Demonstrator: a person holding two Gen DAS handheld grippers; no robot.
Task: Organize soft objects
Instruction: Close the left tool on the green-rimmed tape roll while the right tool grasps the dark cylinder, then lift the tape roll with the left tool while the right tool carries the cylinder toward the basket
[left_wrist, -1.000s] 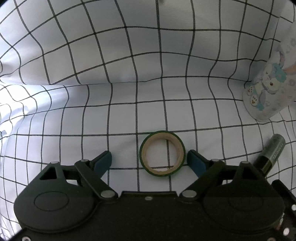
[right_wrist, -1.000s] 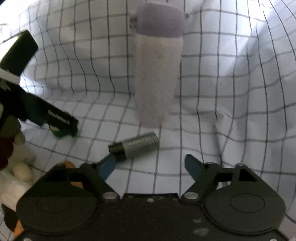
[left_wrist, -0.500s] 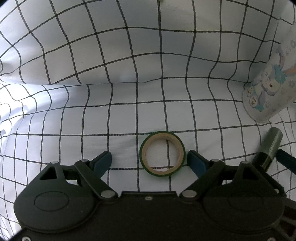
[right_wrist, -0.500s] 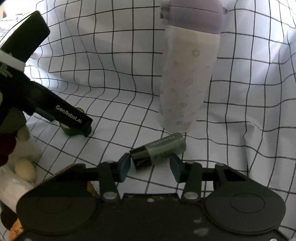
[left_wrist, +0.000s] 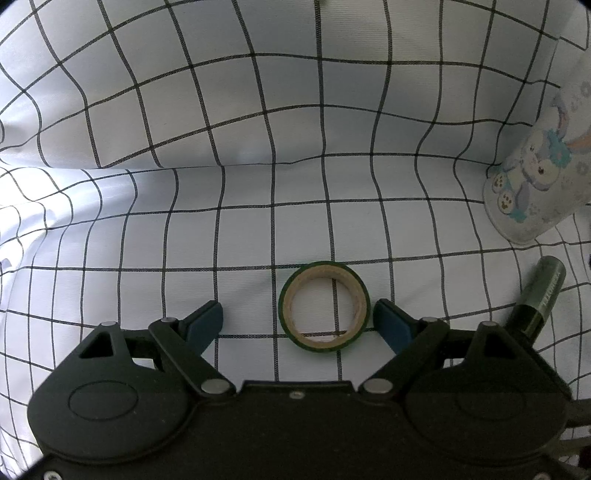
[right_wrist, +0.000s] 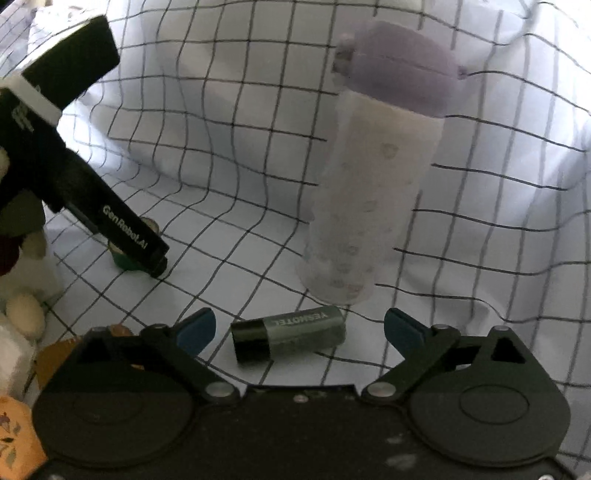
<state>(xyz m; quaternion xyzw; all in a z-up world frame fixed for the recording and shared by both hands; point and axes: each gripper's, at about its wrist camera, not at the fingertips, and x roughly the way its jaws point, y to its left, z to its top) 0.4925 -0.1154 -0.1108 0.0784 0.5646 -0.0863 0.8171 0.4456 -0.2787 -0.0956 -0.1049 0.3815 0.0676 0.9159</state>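
While jaws gape | one tape roll (left_wrist: 324, 305) | one battery (right_wrist: 288, 333) | one bottle (right_wrist: 373, 192)

"YESMOTEL" is read, upside down, on the grey band of the small black-capped cylinder (right_wrist: 288, 333) in the right wrist view. "GenRobot.AI" is printed in white along the side of the left claw (right_wrist: 125, 236). Lettering on the cylinder in the left wrist view is not resolved.

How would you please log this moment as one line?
left tongs: open, around green tape roll | right tongs: open, around grey-black cylindrical battery | nothing gripped
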